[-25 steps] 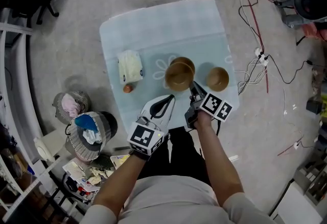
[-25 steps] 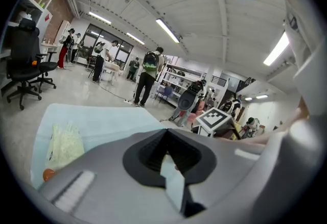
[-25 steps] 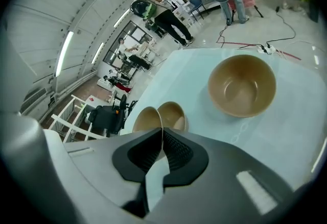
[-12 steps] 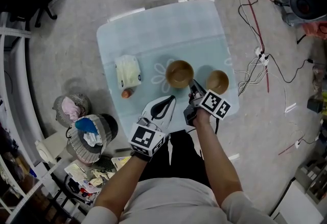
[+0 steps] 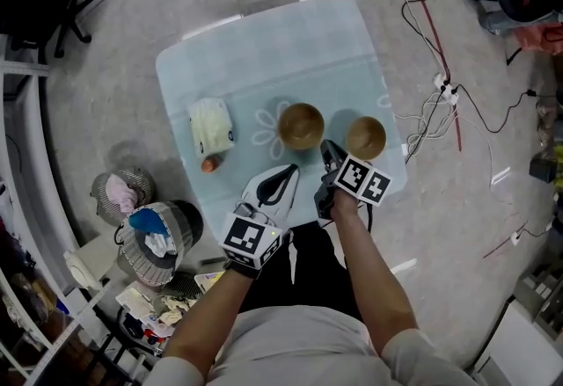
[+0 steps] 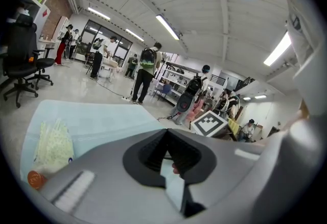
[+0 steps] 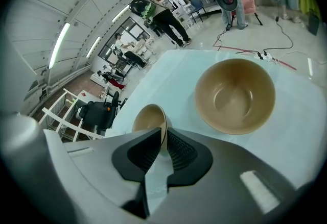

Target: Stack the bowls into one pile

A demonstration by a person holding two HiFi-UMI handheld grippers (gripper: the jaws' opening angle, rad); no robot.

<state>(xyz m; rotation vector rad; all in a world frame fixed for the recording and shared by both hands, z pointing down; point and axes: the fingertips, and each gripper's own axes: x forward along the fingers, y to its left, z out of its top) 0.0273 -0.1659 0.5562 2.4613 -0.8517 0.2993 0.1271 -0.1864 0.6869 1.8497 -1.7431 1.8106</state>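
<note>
Two brown bowls sit nested as one pile (image 5: 301,126) in the middle of the pale blue table (image 5: 264,50). My right gripper (image 5: 327,149) is at the pile's near right rim. In the right gripper view its jaws (image 7: 162,131) are shut on the rim of the top bowl (image 7: 147,117). A second, single brown bowl (image 5: 366,137) stands apart to the right, upright and empty, and shows large in the right gripper view (image 7: 235,96). My left gripper (image 5: 293,168) hovers at the table's near edge, shut on nothing (image 6: 164,133).
A pale yellow packet (image 5: 211,125) and a small orange thing (image 5: 209,164) lie at the table's left. Baskets of clutter (image 5: 157,235) stand on the floor at the near left. Cables and a power strip (image 5: 444,94) lie on the floor at the right.
The bowl in my right gripper hung offset over another bowl and has come down into it, so the two now read as one pile. The left gripper has stayed put.
</note>
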